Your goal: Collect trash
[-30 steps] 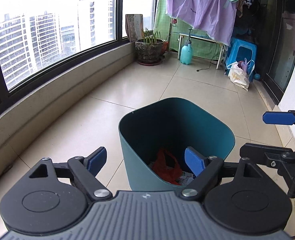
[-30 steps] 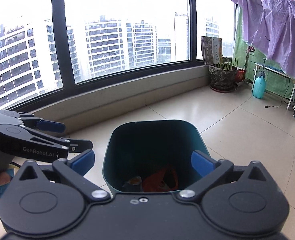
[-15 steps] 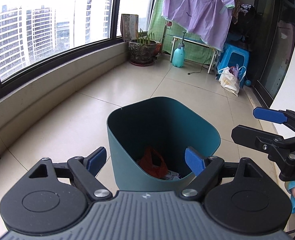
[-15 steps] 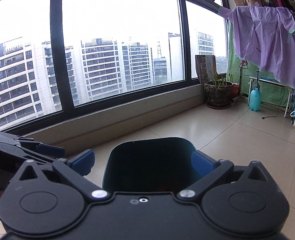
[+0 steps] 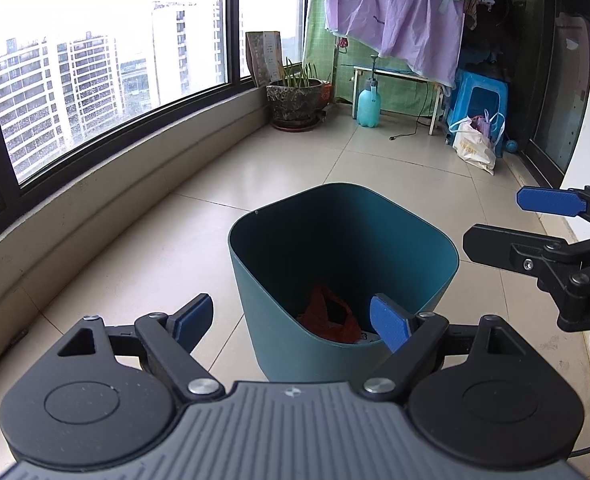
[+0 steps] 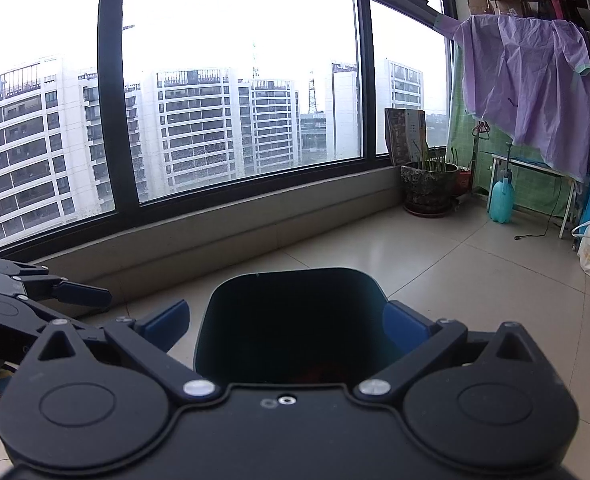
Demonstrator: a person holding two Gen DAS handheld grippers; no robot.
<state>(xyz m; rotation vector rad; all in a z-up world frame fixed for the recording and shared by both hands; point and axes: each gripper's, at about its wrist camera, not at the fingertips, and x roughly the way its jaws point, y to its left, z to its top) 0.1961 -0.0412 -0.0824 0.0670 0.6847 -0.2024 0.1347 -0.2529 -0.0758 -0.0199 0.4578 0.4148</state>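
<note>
Bin (image 5: 279, 280) stands upright on floor (image 5: 255, 176), straight ahead & below both grippers, mouth up; red bag (image 5: 329, 316) lies at its bottom. L gripper (image 5: 291, 318) jaws wide open, empty, right at near rim. R gripper (image 6: 287, 320) also open, empty. No loose trash visible on floor nearby.

The right gripper (image 6: 287, 320) had its two blue fingers (image 6: 167, 320) spread wide, with nothing in them. A dark green bin (image 6: 295, 320) stood on the tiled floor (image 6: 475, 280) just past them. The left gripper (image 6: 75, 292) poked in from the left side. A potted plant (image 6: 429, 188) sat by the big window (image 6: 239, 92).
</note>
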